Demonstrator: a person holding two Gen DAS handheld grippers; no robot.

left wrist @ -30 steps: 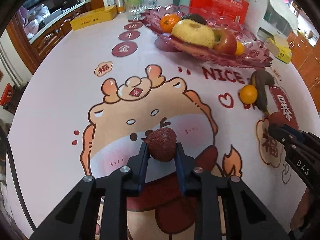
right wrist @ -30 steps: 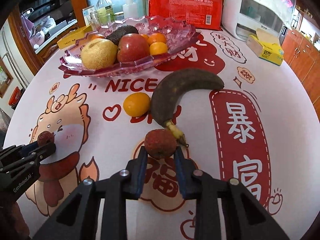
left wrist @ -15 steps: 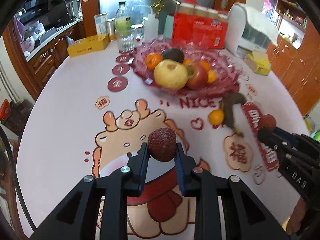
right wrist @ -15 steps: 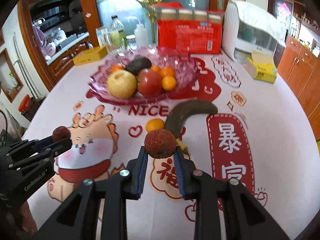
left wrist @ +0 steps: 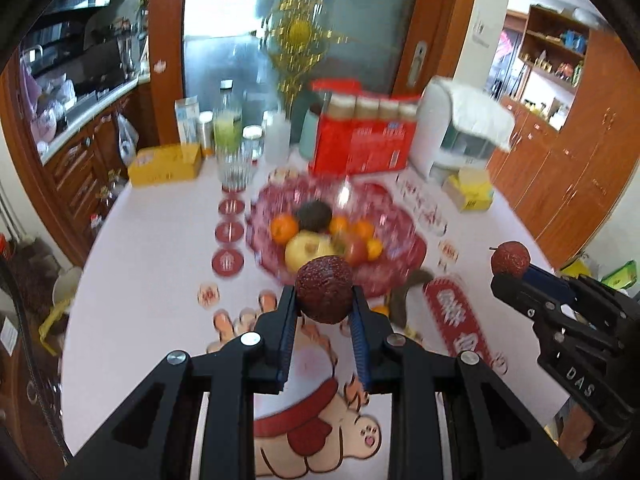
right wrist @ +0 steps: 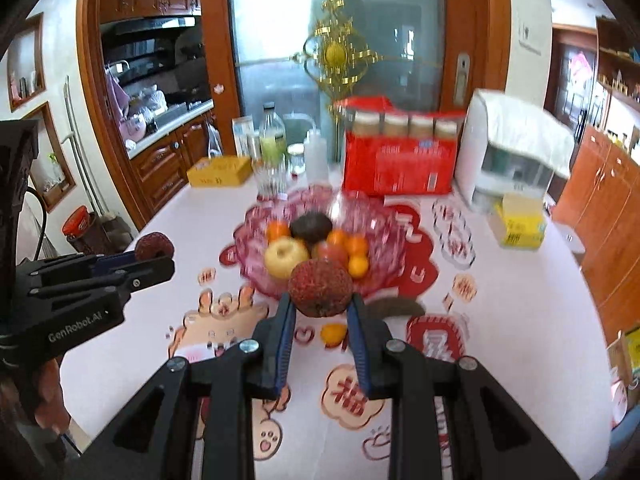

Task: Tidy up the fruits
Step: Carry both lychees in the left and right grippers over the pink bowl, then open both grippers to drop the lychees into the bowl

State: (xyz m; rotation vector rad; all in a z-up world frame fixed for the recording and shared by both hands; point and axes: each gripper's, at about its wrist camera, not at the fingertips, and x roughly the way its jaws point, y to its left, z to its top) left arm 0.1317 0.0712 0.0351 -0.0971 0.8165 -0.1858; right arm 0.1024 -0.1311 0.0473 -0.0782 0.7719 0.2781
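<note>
My left gripper is shut on a dark red lychee, held high above the table. My right gripper is shut on a brighter red lychee, also raised. Each gripper shows in the other's view: the right one with its lychee at the right edge, the left one with its lychee at the left. Beyond both stands a pink glass fruit bowl with a yellow apple, a red apple, an avocado and several oranges. A dark banana and an orange lie in front of the bowl.
The table has a white cartoon cloth. At its far end stand a red carton, a white appliance, bottles and a glass, and yellow boxes. Wooden cabinets flank the table.
Both grippers have risen well above the table with their lychees still held, and tilted up, so the bowl looks farther below and the door and cabinets come into view.
</note>
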